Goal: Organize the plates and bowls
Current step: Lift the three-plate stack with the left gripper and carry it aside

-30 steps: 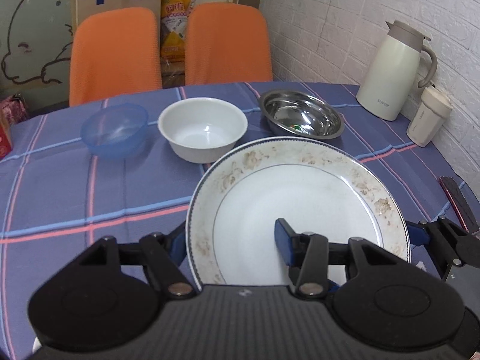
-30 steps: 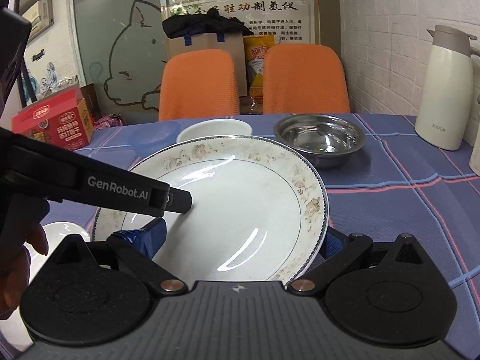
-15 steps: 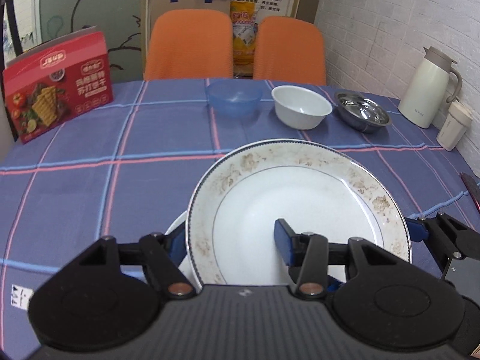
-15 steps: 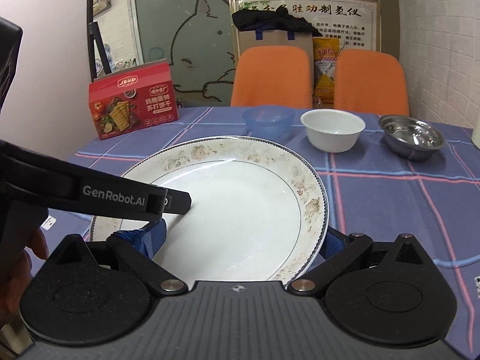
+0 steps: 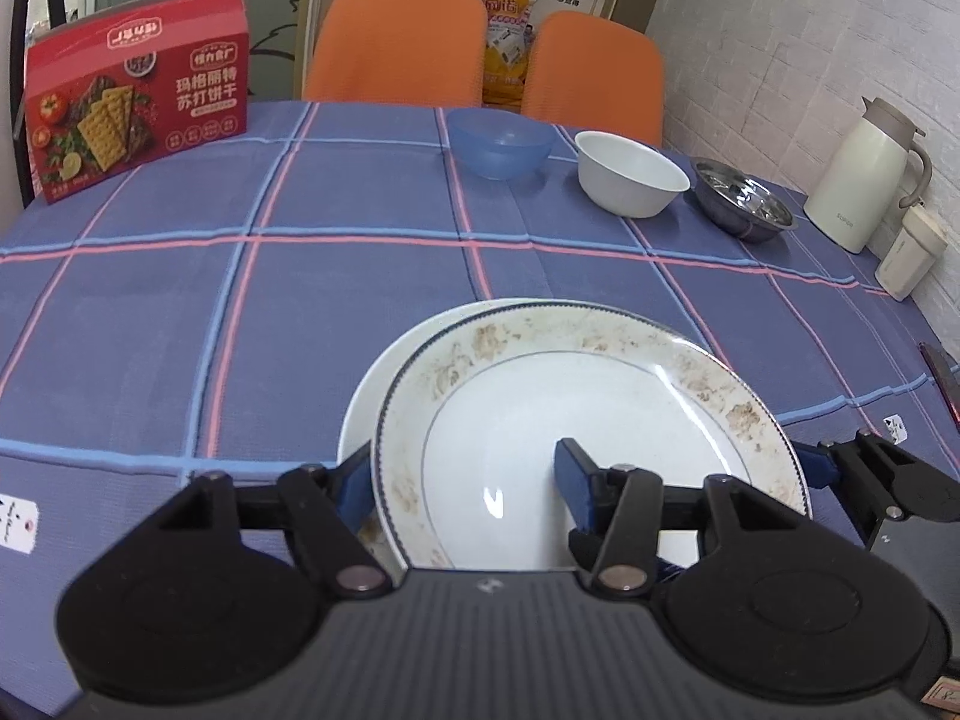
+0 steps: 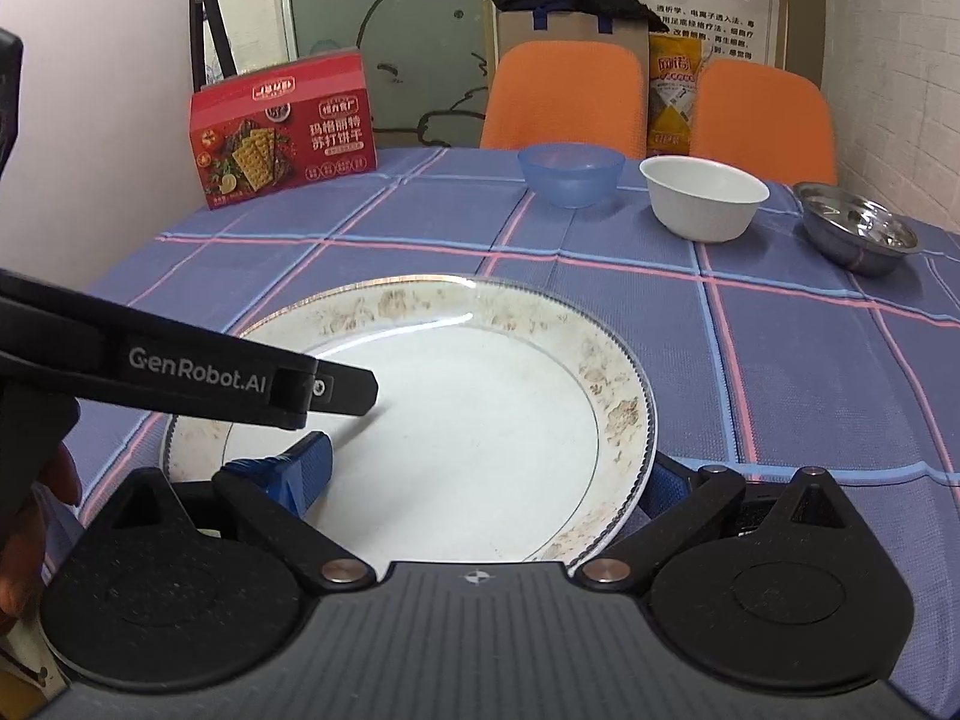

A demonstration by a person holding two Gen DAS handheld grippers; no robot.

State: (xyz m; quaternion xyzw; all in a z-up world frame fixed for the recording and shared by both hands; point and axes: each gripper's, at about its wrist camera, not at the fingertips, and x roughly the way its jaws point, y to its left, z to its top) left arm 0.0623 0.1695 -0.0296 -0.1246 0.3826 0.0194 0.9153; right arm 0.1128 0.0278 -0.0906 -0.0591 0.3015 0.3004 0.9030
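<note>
Stacking plate (image 5: 600, 414) on lower plate (image 5: 360, 414).
L gripper (image 5: 465, 477) & R gripper (image 6: 486, 471) both clamp rim; lower level, centre, then release.

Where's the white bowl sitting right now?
The white bowl stands at the far side of the table, between the blue bowl on its left and the steel bowl on its right, in front of the orange chairs.

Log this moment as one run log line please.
left tongs: gripping patterned plate rim | right tongs: gripping opposite rim | plate: over plain white plate | bowls: untouched at far side
</note>
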